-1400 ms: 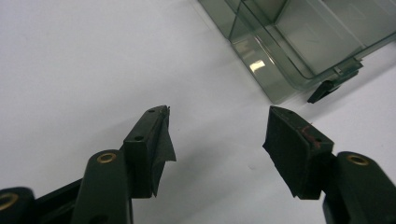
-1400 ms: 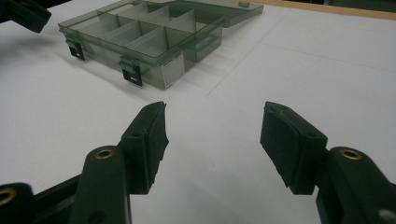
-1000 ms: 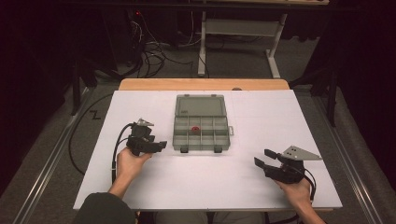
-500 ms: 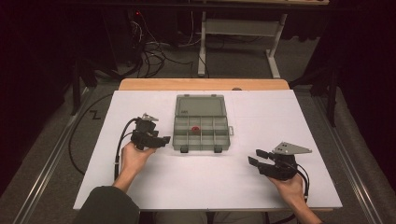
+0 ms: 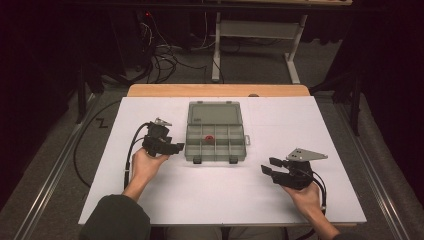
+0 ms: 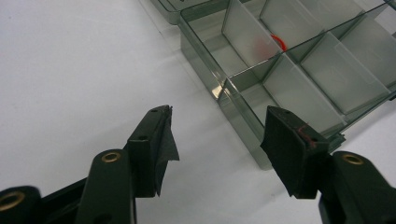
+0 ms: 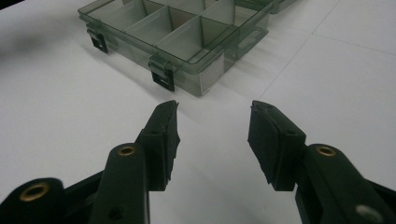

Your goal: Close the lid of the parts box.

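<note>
Now left gripper (image 5: pixel 176 147) nears the organizer box (image 5: pixel 216 150) edge, fingers apart; right gripper (image 5: pixel 266 167) well clear, fingers apart.

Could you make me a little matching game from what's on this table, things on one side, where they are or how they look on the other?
Things:
1. left gripper
2. right gripper
3. red ring
4. organizer box

Descriptions:
A. lid swung open, compartments showing
B. lying inside a compartment
C. open, close beside the box's left edge
D. open, on the near right of the white table, apart from the box

Pairs: 1-C, 2-D, 3-B, 4-A
</note>
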`<state>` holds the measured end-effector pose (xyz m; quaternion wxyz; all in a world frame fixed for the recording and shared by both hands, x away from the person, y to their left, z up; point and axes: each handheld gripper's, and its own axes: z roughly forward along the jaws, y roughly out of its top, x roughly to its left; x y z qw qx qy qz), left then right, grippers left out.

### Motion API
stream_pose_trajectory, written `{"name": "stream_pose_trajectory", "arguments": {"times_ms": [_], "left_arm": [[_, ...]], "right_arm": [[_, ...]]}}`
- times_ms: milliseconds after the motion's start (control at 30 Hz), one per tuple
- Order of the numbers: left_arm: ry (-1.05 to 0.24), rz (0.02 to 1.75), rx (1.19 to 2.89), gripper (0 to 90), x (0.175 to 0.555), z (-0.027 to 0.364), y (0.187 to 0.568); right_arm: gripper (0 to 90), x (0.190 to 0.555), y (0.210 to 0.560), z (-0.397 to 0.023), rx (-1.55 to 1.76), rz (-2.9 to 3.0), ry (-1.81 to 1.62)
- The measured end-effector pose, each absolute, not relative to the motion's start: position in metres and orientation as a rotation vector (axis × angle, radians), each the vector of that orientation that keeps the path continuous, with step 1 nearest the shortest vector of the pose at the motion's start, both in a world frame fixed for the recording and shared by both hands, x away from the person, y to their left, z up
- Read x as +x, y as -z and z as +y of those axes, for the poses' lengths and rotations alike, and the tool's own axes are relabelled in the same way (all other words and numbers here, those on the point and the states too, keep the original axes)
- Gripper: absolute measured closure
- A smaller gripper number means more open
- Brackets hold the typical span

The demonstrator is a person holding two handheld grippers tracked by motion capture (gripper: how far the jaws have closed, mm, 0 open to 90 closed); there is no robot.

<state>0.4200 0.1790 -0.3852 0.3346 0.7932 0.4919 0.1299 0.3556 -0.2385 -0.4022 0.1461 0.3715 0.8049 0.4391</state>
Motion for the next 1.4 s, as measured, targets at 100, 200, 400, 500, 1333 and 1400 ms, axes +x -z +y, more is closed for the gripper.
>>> {"name": "stream_pose_trajectory", "arguments": {"times_ms": [100, 200, 400, 500, 1333, 1400], "left_arm": [[-0.345, 1.284, 2.074, 42.2, 0.422, 0.178, 0.384], [-0.349, 1.28, 2.073, 42.1, 0.423, 0.177, 0.382], [-0.36, 1.279, 2.085, 42.1, 0.425, 0.175, 0.383], [-0.352, 1.28, 2.074, 41.9, 0.426, 0.176, 0.383], [-0.326, 1.276, 2.076, 43.4, 0.446, 0.163, 0.369], [-0.323, 1.274, 2.072, 43.4, 0.448, 0.163, 0.369]], "right_arm": [[54.3, 0.358, 0.401, -0.236, 1.067, 2.321, -1.266], [54.3, 0.361, 0.401, -0.233, 1.072, 2.325, -1.267], [57.2, 0.367, 0.4, -0.227, 1.106, 2.357, -1.243], [58.3, 0.369, 0.4, -0.224, 1.112, 2.371, -1.226], [58.6, 0.389, 0.393, -0.204, 1.124, 2.427, -1.164], [59.3, 0.391, 0.392, -0.203, 1.125, 2.429, -1.154]]}}
